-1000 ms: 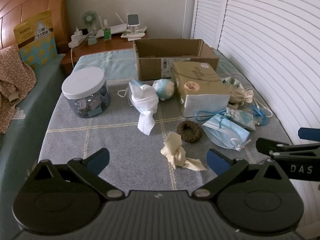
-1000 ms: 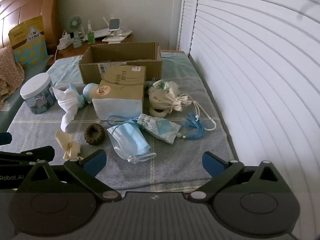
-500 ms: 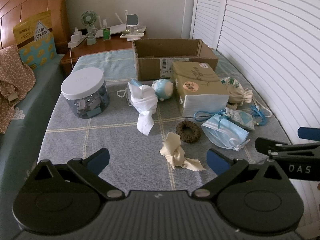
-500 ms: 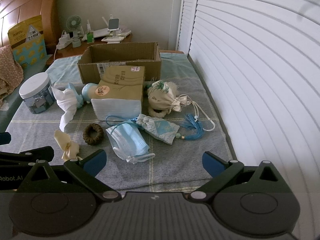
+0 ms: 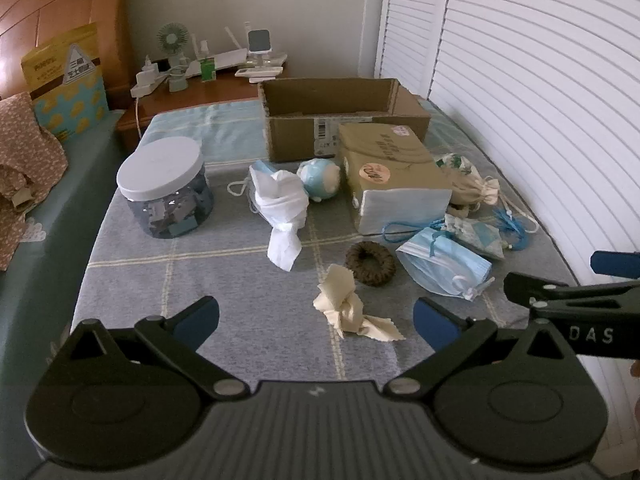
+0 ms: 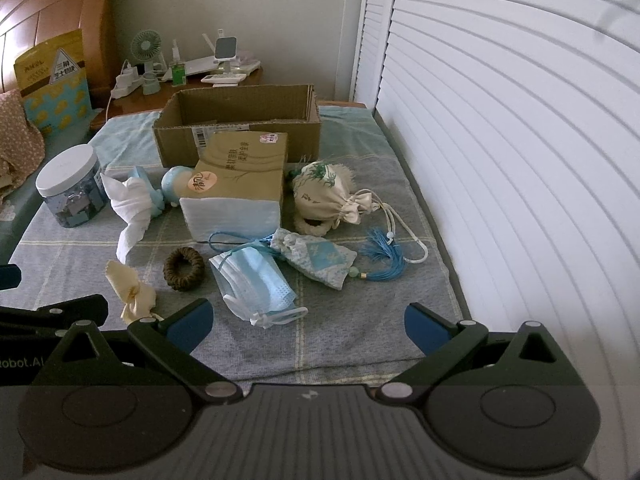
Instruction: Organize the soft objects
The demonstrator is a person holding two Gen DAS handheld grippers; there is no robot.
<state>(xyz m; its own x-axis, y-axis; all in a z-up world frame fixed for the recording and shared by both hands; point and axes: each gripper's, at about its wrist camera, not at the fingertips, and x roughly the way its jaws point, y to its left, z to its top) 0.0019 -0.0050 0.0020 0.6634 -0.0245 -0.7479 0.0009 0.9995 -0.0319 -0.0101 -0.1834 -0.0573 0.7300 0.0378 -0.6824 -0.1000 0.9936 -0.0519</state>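
Soft things lie on a grey checked blanket (image 5: 248, 280): a cream knotted cloth (image 5: 346, 308) (image 6: 132, 292), a brown hair scrunchie (image 5: 370, 263) (image 6: 184, 269), a blue face mask (image 5: 444, 266) (image 6: 256, 284), a patterned sachet (image 6: 316, 258), a white drawstring pouch (image 6: 328, 192), a white cloth (image 5: 282, 208) and a small blue plush (image 5: 320, 178). An open cardboard box (image 5: 340, 118) (image 6: 240, 124) stands behind. My left gripper (image 5: 316, 318) is open and empty just short of the cream cloth. My right gripper (image 6: 306, 320) is open and empty just short of the mask.
A tissue pack (image 5: 394, 176) lies before the box. A jar with a white lid (image 5: 164, 192) stands at the left. White shutters (image 6: 500, 140) run along the right edge. A nightstand with a fan (image 5: 172, 40) is behind.
Both views have shifted slightly; the objects sit a little lower and left in the frames. Nothing was taken hold of and both grippers stay open.
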